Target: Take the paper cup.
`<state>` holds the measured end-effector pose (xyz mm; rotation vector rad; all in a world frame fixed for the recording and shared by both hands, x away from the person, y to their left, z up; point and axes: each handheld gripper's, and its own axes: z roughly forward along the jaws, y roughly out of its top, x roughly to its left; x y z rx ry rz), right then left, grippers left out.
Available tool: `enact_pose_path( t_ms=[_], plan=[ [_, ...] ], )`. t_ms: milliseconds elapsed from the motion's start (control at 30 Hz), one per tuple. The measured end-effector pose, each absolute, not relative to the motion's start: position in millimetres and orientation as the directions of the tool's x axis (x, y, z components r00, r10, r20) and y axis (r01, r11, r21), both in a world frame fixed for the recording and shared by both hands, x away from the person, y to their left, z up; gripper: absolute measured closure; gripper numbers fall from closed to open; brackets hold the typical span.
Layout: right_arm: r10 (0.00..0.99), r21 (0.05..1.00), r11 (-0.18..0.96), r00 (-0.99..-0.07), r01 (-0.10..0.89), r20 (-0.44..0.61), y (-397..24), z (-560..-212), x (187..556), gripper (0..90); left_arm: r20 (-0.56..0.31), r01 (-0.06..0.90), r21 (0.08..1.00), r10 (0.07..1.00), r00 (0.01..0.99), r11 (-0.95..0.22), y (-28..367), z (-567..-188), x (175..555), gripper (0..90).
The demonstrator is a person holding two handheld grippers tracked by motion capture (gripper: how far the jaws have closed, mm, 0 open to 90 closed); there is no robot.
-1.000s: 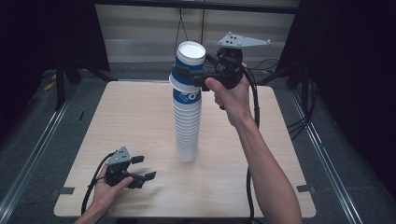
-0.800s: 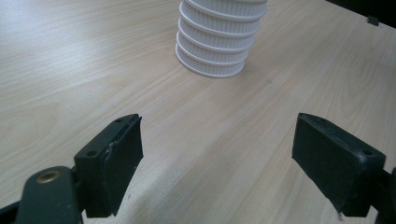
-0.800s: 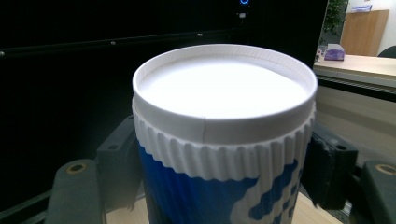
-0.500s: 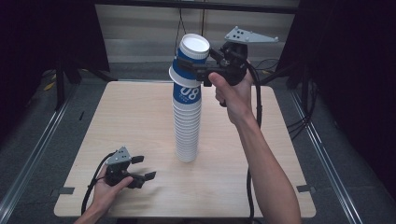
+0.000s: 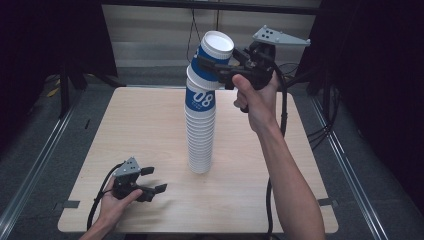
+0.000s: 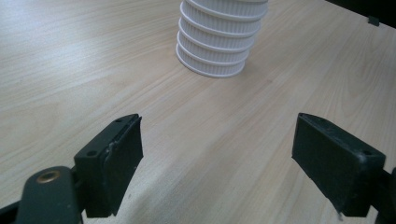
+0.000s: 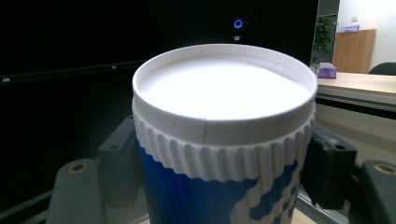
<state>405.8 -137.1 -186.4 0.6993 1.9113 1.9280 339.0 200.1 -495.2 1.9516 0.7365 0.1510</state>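
Above, right gripper [image 5: 212, 62] clamps the top cup [image 5: 214, 59], tilted on the cup stack [image 5: 200, 135]; left gripper [image 5: 152, 180] rests wide on the tabletop [image 5: 135, 125].

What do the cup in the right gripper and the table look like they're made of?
Top cup: likely paper, matte white with blue print; ribbed sleeve and a seam in the rim. Table: light wood or wood-look laminate, smooth, with visible grain; which one is unclear.

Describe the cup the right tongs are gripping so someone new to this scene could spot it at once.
Start at the wooden table and find the tall stack of cups standing near its middle. The gripped cup is upside down at the very top, tilted and partly lifted off, clamped by the right tongs. Unlike the nested white rims below, its blue-and-white side shows.
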Motion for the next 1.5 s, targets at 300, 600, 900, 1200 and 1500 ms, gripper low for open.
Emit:
enact_pose_path(
  t_ms=[300, 600, 900, 1200, 1500],
  plan=[
    [0.578, 0.993, -0.063, -0.807, 0.099, 0.117, -150.3, -184.9, 404.0, 26.9, -0.206, 0.432, 0.847, 0.556, 0.805, -0.311, 199.9, -495.5, 339.3, 16.2],
    [0.620, 0.995, -0.069, -0.778, 0.079, 0.104, -167.3, -182.2, 397.5, 27.0, -0.219, 0.429, 0.859, 0.554, 0.803, -0.281, 201.1, -495.7, 341.9, 16.9],
    [0.665, 0.995, -0.035, -0.742, 0.090, 0.091, -194.2, -193.6, 387.7, 27.1, -0.258, 0.442, 0.866, 0.547, 0.796, -0.235, 199.3, -495.4, 343.6, 16.9],
    [0.689, 0.990, 0.023, -0.719, 0.142, 0.088, -202.0, -221.7, 383.3, 27.2, -0.223, 0.420, 0.872, 0.560, 0.798, -0.252, 197.1, -487.2, 341.1, 16.9],
    [0.711, 0.977, 0.055, -0.695, 0.204, 0.105, -210.2, -262.4, 376.3, 27.5, -0.208, 0.399, 0.867, 0.511, 0.834, -0.299, 186.0, -474.5, 341.5, 16.7]
  ],
)
